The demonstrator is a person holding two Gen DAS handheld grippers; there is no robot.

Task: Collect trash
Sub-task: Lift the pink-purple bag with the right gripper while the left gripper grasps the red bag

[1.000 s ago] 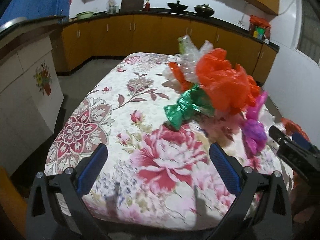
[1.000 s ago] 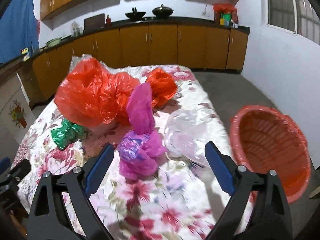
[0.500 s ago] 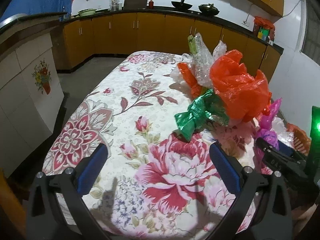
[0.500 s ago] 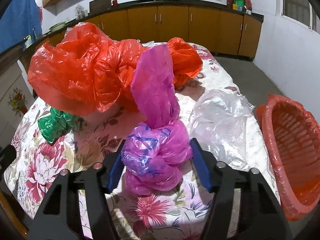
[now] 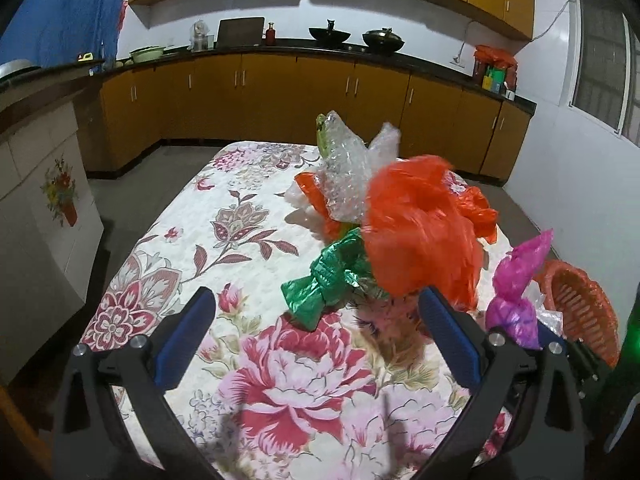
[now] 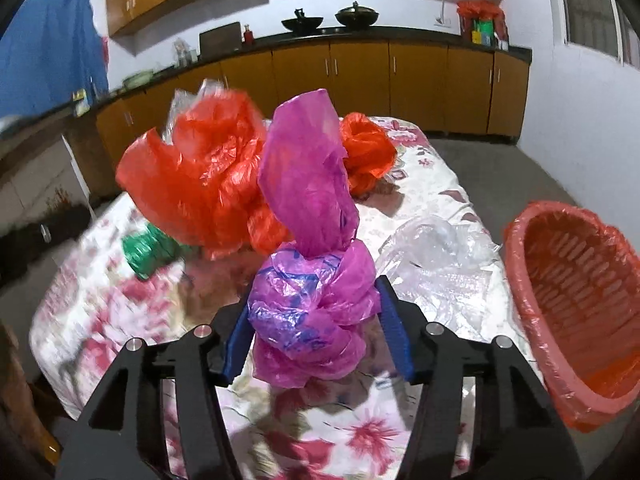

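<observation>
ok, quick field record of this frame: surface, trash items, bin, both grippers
surface: table with floral cloth
trash on table: big orange bag, small orange bag, green bag, bubble wrap, clear plastic
bin: orange basket, off the table's right edge, nothing visible inside
left gripper: open, nothing between pads
right gripper: closed on knotted pink bag
</observation>
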